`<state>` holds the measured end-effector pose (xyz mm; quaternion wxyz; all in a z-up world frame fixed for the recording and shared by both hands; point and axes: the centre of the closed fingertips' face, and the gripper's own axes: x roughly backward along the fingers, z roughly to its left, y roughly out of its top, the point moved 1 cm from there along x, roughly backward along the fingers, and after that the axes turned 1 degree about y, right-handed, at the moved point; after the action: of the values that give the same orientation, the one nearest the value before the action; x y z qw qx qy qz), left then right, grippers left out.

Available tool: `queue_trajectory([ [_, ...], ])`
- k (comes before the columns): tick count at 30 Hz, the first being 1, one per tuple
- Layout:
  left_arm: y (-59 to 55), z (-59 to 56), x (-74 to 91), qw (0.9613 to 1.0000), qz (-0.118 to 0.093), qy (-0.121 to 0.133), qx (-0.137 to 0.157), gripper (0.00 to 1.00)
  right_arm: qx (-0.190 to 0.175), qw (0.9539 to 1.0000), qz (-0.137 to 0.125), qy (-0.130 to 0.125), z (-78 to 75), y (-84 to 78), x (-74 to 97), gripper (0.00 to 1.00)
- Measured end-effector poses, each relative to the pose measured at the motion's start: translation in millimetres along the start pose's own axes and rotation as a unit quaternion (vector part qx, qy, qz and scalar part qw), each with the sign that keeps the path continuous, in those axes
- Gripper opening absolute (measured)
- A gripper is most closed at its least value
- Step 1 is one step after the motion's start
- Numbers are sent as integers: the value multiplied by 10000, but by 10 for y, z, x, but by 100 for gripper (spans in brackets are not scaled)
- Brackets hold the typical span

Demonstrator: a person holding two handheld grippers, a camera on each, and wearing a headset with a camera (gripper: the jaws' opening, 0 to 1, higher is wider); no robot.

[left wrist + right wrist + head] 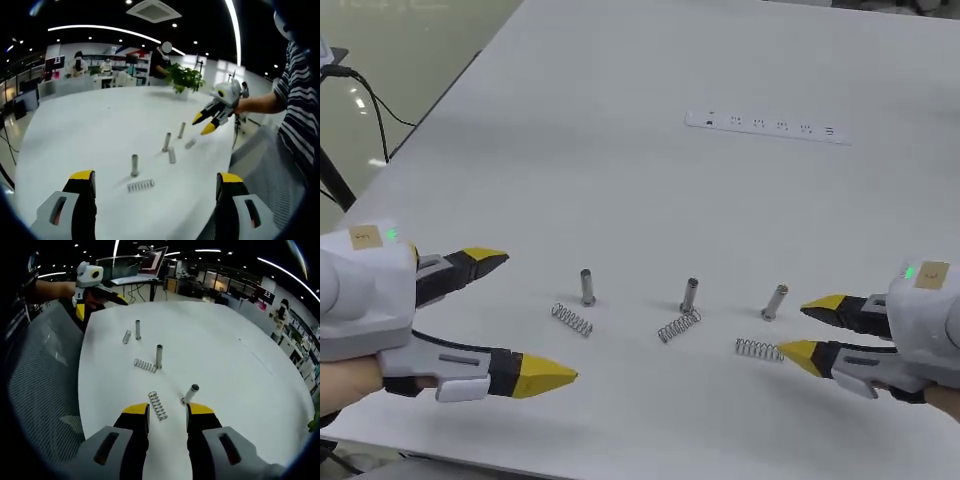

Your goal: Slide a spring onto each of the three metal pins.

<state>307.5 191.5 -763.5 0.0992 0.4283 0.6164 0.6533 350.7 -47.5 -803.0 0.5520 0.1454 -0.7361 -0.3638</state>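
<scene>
Three short metal pins stand in a row on the white table: left pin [587, 286], middle pin [690, 295], right pin [775, 301], which looks tilted. A loose spring lies by each: left spring [572, 320], middle spring [678, 326], right spring [757, 349]. My left gripper [535, 317] is open wide, left of the left pin [134, 165] and left spring [140, 185]. My right gripper [795, 330] is open with a narrow gap and holds nothing. Its tips sit just short of the right spring [158, 405] and right pin [190, 394].
A white power strip [767, 126] lies far back on the table [620, 150]. The table's near edge [620, 458] runs just under both grippers. A black cable [375, 110] hangs off to the left, over the floor.
</scene>
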Motion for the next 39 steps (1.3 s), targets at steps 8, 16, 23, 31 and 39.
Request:
queue_trajectory([
  [8, -38, -9, 13, 10000, 20, 20, 15, 98, 670, 9971, 291, 210, 102, -3, -100, 25],
  [16, -38, -23, 10, 10000, 18, 6, 12, 98, 1211, 9896, 628, 457, 173, -61, -218, 21],
  [23, -51, -23, 16, 10000, 34, 11, 22, 98, 1307, 9854, 875, 647, 172, -135, -306, 18],
  [31, -53, -30, 27, 10000, 24, 11, 18, 98, 1289, 9817, 1114, 850, 169, -218, -381, 13],
  [39, -62, -19, 41, 10000, 34, 34, 39, 98, 1369, 9770, 1301, 989, 172, -292, -412, 9],
])
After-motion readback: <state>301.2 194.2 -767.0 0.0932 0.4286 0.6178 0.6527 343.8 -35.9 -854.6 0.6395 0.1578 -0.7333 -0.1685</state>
